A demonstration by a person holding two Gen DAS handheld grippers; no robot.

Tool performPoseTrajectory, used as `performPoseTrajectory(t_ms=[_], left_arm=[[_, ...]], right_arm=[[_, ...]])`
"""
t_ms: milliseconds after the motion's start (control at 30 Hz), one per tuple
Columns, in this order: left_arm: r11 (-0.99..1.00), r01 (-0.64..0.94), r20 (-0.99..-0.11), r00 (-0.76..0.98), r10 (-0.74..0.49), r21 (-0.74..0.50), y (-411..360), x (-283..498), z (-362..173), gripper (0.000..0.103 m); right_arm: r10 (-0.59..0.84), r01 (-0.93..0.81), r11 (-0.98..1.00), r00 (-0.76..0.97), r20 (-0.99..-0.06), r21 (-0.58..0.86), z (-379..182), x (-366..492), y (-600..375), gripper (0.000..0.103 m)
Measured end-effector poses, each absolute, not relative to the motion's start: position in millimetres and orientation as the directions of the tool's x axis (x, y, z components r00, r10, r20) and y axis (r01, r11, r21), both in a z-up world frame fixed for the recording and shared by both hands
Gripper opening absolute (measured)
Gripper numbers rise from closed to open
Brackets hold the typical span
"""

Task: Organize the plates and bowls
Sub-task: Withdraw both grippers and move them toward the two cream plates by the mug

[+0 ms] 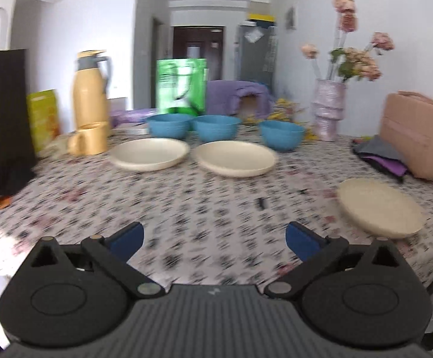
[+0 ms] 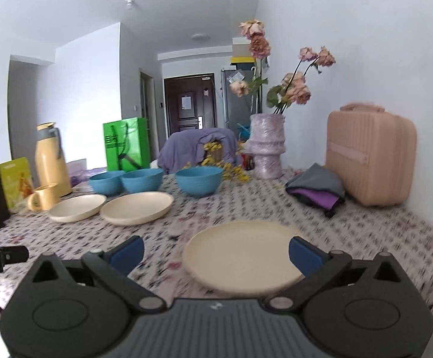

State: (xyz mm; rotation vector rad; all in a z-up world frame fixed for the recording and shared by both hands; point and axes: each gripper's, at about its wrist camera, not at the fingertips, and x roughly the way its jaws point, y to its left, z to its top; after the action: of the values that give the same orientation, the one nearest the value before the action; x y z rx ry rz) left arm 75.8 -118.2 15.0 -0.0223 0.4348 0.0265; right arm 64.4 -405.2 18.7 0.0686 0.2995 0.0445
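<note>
Three cream plates and three blue bowls lie on a patterned tablecloth. In the left wrist view two plates (image 1: 150,153) (image 1: 236,158) sit side by side, with the bowls (image 1: 168,124) (image 1: 216,127) (image 1: 282,134) in a row behind them; the third plate (image 1: 379,207) lies apart at the right. My left gripper (image 1: 215,238) is open and empty above bare cloth. In the right wrist view my right gripper (image 2: 216,253) is open, and the near plate (image 2: 243,256) lies between and just beyond its fingers. The other plates (image 2: 77,207) (image 2: 137,208) and bowls (image 2: 198,180) are farther left.
A yellow thermos (image 1: 91,89) and mug (image 1: 89,138) stand at back left beside a black bag (image 1: 3,119). A vase of flowers (image 2: 267,146), a pink case (image 2: 370,152) and folded cloth (image 2: 318,189) stand at the right by the wall. A green bag (image 2: 125,144) is behind the bowls.
</note>
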Motion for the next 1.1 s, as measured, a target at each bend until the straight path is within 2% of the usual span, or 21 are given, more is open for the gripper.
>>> performPoseTrajectory(t_ms=[167, 333, 533, 667, 1100], left_arm=[[0.995, -0.092, -0.413, 0.906, 0.093, 0.023, -94, 49, 7, 0.103], [0.995, -0.101, -0.424, 0.900, 0.100, 0.019, -82, 31, -2, 0.103], [0.993, -0.114, -0.427, 0.898, 0.103, 0.000, -72, 31, -6, 0.103], [0.992, -0.128, -0.429, 0.897, 0.110, -0.014, -68, 32, -5, 0.103], [0.993, -0.117, -0.420, 0.902, 0.102, -0.010, -65, 38, -3, 0.103]], right_arm=[[0.139, -0.116, 0.989, 0.944, -0.299, 0.093, 0, 43, -376, 0.103], [0.178, -0.178, 0.984, 0.945, -0.276, 0.025, -16, 25, -340, 0.103], [0.235, -0.235, 0.971, 0.922, -0.308, 0.040, -27, 20, -311, 0.103], [0.245, -0.258, 0.966, 0.921, -0.303, -0.005, -25, 21, -301, 0.103], [0.248, -0.262, 0.965, 0.925, -0.289, -0.012, -18, 32, -298, 0.103]])
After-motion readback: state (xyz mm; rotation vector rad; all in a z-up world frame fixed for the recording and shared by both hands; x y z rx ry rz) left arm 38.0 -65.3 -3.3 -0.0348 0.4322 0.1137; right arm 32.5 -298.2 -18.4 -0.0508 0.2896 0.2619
